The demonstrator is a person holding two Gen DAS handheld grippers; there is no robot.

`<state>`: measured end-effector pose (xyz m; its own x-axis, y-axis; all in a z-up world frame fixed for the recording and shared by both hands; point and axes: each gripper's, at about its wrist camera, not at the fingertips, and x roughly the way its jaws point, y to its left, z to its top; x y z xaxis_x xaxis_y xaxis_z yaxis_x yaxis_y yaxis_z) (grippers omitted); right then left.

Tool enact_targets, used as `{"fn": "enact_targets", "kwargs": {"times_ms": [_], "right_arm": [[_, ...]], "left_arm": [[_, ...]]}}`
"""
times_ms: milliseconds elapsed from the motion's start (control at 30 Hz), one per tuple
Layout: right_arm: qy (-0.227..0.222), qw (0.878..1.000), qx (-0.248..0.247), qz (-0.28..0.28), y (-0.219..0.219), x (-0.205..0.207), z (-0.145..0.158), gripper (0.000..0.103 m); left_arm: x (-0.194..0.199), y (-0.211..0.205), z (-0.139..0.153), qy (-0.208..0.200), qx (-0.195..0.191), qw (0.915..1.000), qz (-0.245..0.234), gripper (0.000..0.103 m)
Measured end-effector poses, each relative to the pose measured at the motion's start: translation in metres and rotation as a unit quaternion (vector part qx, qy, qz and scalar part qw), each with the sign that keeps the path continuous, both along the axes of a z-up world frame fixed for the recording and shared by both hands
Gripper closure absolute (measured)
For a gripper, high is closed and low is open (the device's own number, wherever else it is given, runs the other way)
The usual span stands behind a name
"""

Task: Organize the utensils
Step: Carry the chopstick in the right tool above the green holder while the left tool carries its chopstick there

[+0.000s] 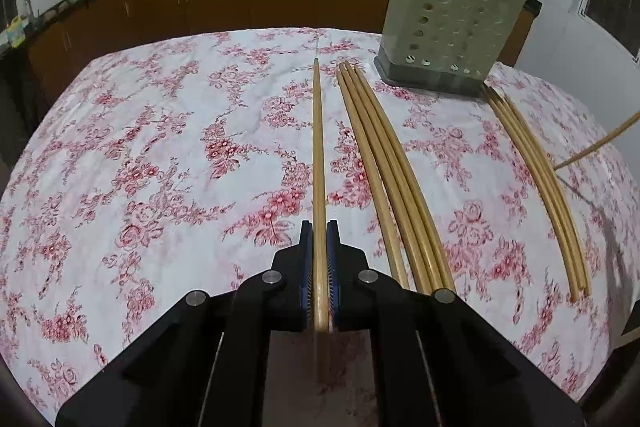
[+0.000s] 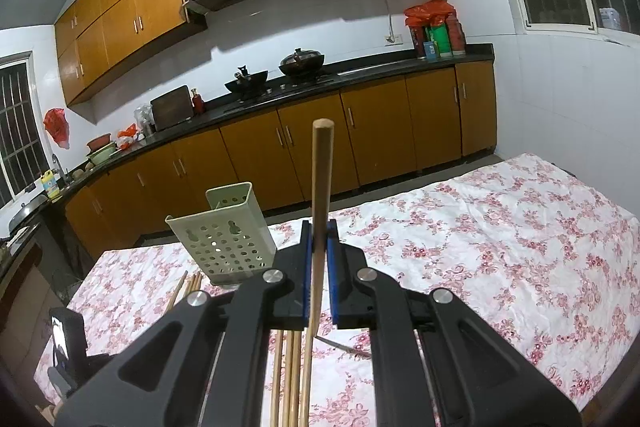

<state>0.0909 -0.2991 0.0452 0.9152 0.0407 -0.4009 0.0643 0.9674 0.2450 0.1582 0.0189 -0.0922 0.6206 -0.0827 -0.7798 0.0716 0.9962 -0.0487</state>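
My left gripper [image 1: 319, 229] is shut on a wooden chopstick [image 1: 318, 147] that lies along the floral tablecloth [image 1: 160, 147], pointing away. Three chopsticks [image 1: 384, 167] lie just right of it, and another bundle [image 1: 536, 179] lies further right. A pale green perforated utensil holder [image 1: 452, 23] stands at the far right of the table. My right gripper [image 2: 319, 227] is shut on another chopstick [image 2: 321, 179], held raised and tilted up; it shows in the left wrist view [image 1: 600, 143] at the right edge. The holder [image 2: 224, 235] is left of it, with chopsticks [image 2: 286, 379] below.
Kitchen cabinets and a black counter [image 2: 360, 75] with two woks [image 2: 302, 61] run behind the table. The table's far edge [image 1: 280, 31] is close behind the holder. A dark device [image 2: 66, 343] sits at the table's left edge in the right wrist view.
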Motion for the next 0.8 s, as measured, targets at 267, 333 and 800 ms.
{"fn": "enact_targets", "kwargs": {"times_ms": [267,333,800], "right_arm": [[0.0,1.0,-0.002,0.0,-0.002,0.001,0.001,0.095],[-0.001,1.0,-0.004,0.0,-0.002,0.0,0.001,0.095],[-0.032,0.999,-0.013,0.001,-0.003,0.001,0.021,0.095]], "left_arm": [[-0.006,0.003,0.001,-0.004,0.001,1.0,0.0,0.095],[-0.005,0.002,0.002,-0.001,0.004,1.0,-0.003,0.095],[-0.004,0.031,0.108,-0.134,-0.043,0.9897,0.025,0.095]]}}
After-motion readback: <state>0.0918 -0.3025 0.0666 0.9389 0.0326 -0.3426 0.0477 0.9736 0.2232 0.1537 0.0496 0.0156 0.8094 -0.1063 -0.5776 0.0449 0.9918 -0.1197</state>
